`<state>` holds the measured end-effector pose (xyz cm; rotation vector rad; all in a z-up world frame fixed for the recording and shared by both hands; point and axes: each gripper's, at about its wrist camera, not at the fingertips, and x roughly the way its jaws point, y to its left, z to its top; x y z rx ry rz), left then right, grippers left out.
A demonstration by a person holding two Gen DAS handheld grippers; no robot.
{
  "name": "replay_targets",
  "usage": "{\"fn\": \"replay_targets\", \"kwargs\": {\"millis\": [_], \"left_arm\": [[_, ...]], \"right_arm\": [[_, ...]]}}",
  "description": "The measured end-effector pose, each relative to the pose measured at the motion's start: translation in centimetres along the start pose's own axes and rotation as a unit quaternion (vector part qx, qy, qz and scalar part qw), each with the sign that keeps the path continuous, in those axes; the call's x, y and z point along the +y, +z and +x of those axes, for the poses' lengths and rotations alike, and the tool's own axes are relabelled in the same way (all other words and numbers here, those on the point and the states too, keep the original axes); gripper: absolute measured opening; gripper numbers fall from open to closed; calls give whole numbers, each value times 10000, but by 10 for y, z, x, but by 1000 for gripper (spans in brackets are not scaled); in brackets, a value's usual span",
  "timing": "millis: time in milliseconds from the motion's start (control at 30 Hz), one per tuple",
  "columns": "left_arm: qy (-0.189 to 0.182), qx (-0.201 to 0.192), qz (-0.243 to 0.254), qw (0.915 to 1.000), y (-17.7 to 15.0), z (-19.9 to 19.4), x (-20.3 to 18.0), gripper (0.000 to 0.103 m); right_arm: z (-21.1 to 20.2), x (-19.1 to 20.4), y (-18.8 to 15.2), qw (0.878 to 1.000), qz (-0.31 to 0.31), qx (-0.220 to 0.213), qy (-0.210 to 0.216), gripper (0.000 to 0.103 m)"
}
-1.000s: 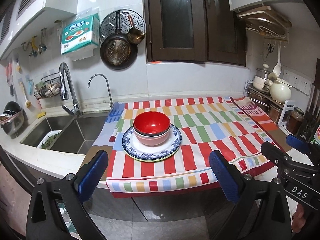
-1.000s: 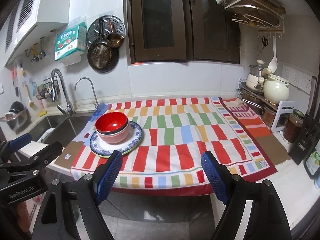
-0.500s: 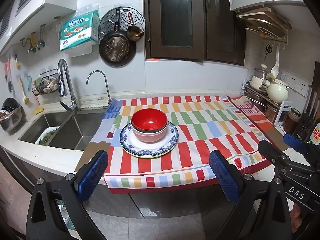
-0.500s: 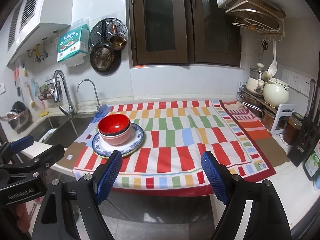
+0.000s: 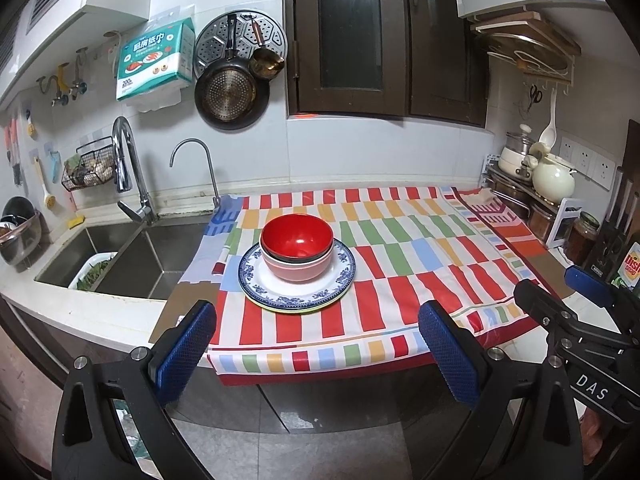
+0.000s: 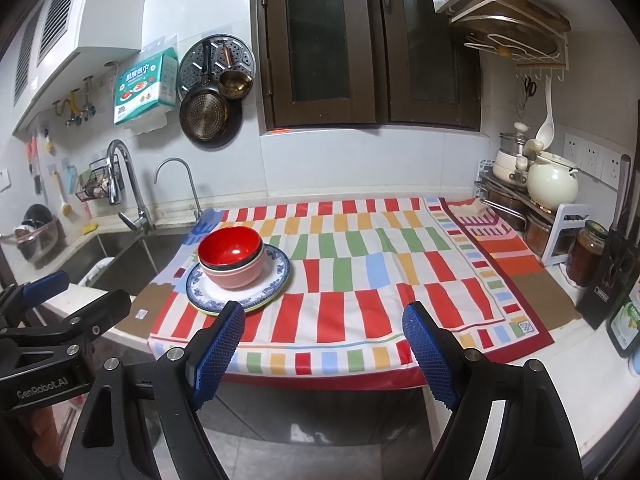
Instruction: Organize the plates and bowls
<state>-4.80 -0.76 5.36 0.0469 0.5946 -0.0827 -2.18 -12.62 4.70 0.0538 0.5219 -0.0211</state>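
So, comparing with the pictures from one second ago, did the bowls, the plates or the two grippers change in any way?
Nothing has visibly changed. The red bowl still sits nested in the pink bowl on the blue-rimmed plate, all on the striped cloth. The left gripper and right gripper stay short of the counter, jaws open and empty.

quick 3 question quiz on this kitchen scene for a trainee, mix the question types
1. True or false: the red bowl sits nested in the pink bowl.
2. What lies under the blue-patterned plate? A) a green-rimmed plate B) a pan C) a lid
3. Fill in: both grippers' jaws are ____ and hold nothing.

Key
1. True
2. A, the green-rimmed plate
3. Open: left gripper and right gripper
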Motion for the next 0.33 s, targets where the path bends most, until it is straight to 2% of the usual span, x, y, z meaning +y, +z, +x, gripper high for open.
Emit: {"fn": "replay_targets", "kwargs": {"millis": [333], "left_arm": [[-47, 12, 2, 10000, 1, 0, 4, 103]], "right_arm": [[-1, 2, -2, 10000, -20, -19, -34, 82]]}}
